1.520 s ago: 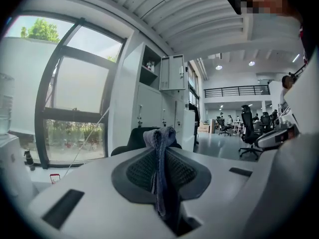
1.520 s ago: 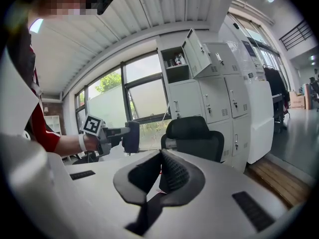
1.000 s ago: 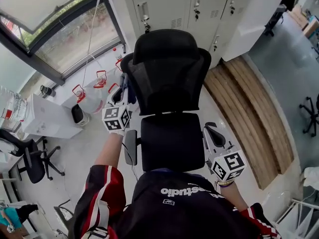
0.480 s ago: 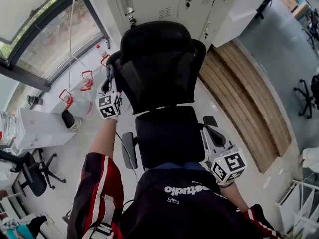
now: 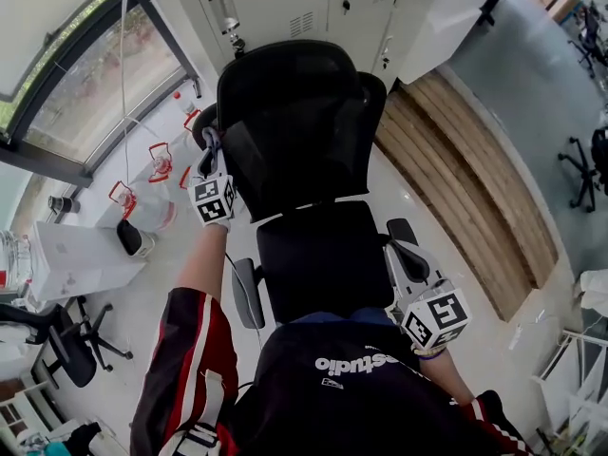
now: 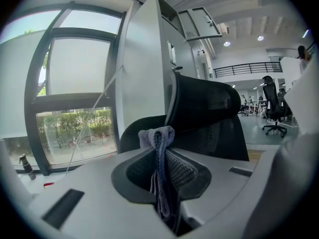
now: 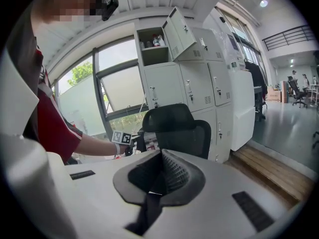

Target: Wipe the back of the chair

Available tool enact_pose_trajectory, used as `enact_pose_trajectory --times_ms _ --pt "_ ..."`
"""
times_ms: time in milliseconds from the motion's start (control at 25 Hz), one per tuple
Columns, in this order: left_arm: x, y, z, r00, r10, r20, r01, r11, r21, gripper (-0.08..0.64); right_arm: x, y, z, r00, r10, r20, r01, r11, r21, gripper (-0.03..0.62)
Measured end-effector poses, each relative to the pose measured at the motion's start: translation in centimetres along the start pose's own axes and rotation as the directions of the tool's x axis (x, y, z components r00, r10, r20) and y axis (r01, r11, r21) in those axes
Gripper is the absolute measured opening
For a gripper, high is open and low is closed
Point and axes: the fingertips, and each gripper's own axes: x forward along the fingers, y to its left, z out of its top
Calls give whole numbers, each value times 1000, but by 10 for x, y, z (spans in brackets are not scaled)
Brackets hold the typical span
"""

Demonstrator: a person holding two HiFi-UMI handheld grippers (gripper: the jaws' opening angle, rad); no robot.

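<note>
The left gripper [image 5: 208, 152] — jaws clamped on a grey cloth [image 6: 160, 168] — sits against the left edge of the chair back [image 5: 299, 122], slightly higher than a second ago; the right gripper [image 5: 399, 256] stays beside the seat [image 5: 318, 255] — jaws closed, nothing between them.

chair [image 5: 302, 131] stands before the lockers [image 5: 275, 3]; window [image 5: 71, 74] and jugs [image 5: 150, 202] left, wooden platform [image 5: 461, 174] right.
</note>
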Motion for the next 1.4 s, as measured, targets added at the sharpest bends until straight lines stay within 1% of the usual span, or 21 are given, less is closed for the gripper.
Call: enact_pose_trajectory --times_ms 80,280,480,760,960,1400 --pt "7 -15 1 1000 -23 -1 23 1000 6 61 -2 -3 -1 1000 -8 3 8 1000 6 12" --pt "27 -51 8 997 -80 8 80 997 -5 61 -8 -12 -3 999 -38 11 38 999 18 14" --pt "42 -95 15 989 -147 22 147 989 -7 60 -19 -21 -7 997 -77 12 76 996 36 14" --pt "67 -155 27 972 -234 32 232 972 36 60 -31 -34 -10 993 -115 22 114 992 54 14" --pt "79 -200 35 953 -300 36 296 952 76 60 -41 -45 -15 990 -141 19 139 988 72 14" --pt "103 -307 48 900 -434 45 428 898 104 61 -67 -72 -22 977 -213 19 210 972 102 14"
